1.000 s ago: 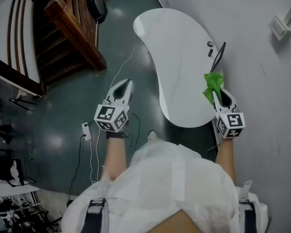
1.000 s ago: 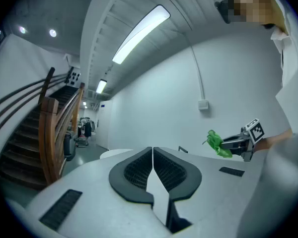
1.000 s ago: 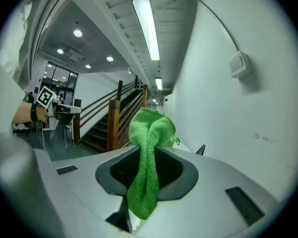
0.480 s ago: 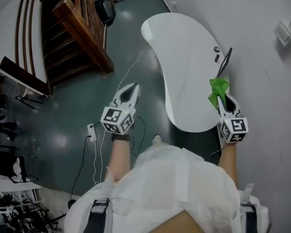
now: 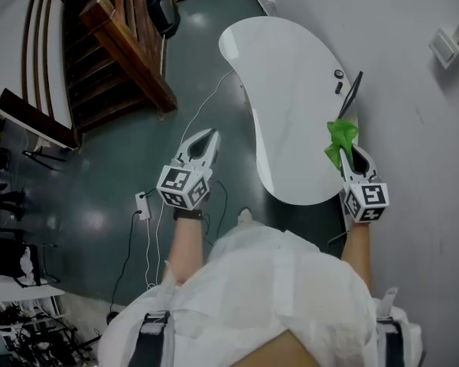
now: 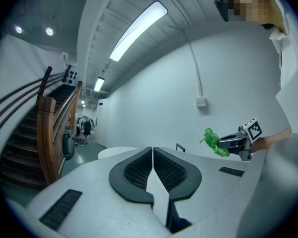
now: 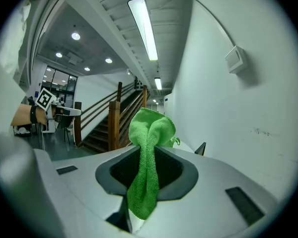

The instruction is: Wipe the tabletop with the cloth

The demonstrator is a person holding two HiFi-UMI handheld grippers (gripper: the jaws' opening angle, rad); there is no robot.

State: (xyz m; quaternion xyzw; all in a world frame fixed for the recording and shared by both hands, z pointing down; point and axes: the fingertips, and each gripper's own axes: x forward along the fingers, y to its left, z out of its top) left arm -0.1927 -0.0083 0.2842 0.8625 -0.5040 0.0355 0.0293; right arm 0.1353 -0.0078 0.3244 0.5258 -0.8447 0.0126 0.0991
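A white kidney-shaped tabletop (image 5: 291,90) stands ahead of me by the right wall. My right gripper (image 5: 346,156) hangs over its near right edge, shut on a green cloth (image 5: 339,140) that bunches above the jaws (image 7: 148,152). The cloth (image 6: 212,142) also shows in the left gripper view, at the right. My left gripper (image 5: 202,141) is held over the floor to the left of the table, its jaws pressed together with nothing between them (image 6: 152,168).
A dark thin upright panel (image 5: 350,92) and two small dark objects (image 5: 339,80) sit at the table's far right edge. A wooden staircase (image 5: 118,44) rises at the left. Cables and a white power adapter (image 5: 141,206) lie on the dark green floor.
The view has shifted slightly. Both grippers stay held up in much the same pose, the right one keeping the cloth over the table's near right edge.
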